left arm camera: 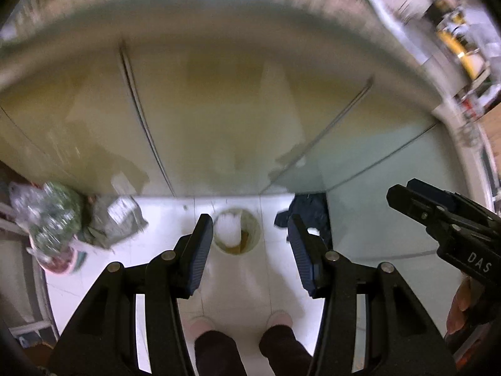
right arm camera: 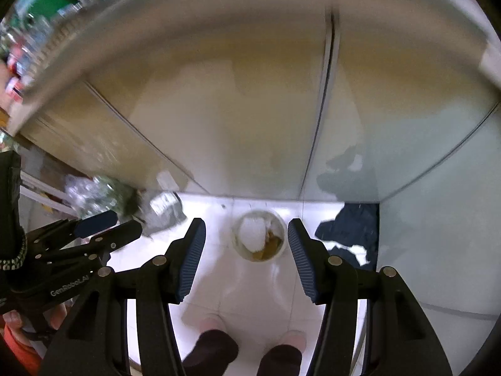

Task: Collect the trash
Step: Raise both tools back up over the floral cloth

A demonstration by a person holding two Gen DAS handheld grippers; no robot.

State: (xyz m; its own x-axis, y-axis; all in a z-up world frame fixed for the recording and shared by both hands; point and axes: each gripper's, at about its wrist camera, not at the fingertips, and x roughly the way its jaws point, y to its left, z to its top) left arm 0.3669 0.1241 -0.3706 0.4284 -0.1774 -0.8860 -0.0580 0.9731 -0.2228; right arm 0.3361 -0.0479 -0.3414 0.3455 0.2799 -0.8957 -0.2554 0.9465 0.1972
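A round white bin (left arm camera: pixel 237 231) stands on the white tiled floor against the cabinet base; it holds white crumpled trash and something yellow-brown. It also shows in the right wrist view (right arm camera: pixel 258 240). My left gripper (left arm camera: pixel 250 227) is open and empty, high above the floor with the bin seen between its fingers. My right gripper (right arm camera: pixel 246 230) is open and empty, at similar height. Each gripper shows at the edge of the other's view: the right one (left arm camera: pixel 438 216), the left one (right arm camera: pixel 103 224).
Pale cabinet doors (left arm camera: pixel 219 119) fill the upper view. Clear and grey plastic bags (left arm camera: pixel 62 219) lie on the floor at left. A dark blue cloth (right arm camera: pixel 350 235) lies right of the bin. The person's feet (left arm camera: pixel 241 322) stand below. Both views are blurred.
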